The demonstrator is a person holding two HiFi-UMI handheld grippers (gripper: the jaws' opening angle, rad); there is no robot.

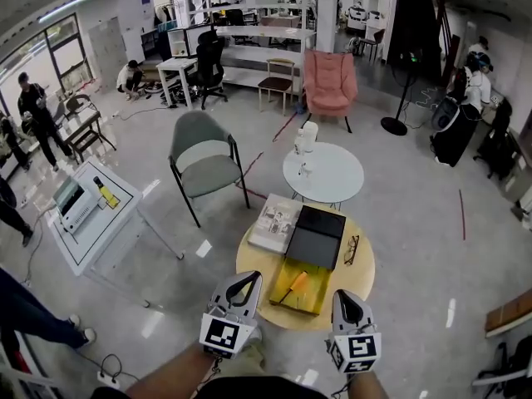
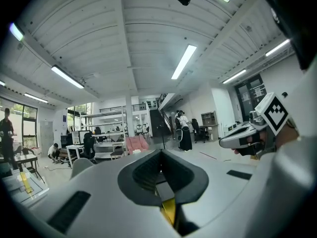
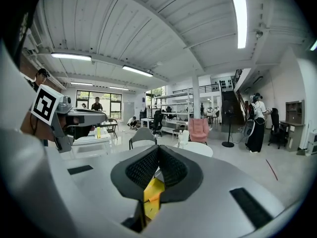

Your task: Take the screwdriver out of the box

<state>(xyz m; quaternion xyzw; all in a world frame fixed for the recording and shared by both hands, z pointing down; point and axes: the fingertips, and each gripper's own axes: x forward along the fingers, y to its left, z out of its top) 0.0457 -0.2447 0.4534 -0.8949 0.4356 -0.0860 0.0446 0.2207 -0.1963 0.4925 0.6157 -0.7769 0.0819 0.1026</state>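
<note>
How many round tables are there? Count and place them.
2: a yellow wooden round table in the foreground; a white round table just beyond it. Farther ones may be hidden.

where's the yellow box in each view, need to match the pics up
Head view: yellow box at bottom centre, on the near edge of the round wooden table, screwdriver lying in it.
Left gripper view: only a thin yellow sliver, low centre.
Right gripper view: a yellow patch, low centre.
Shared landmark: pink armchair, far behind the box in all three.
</note>
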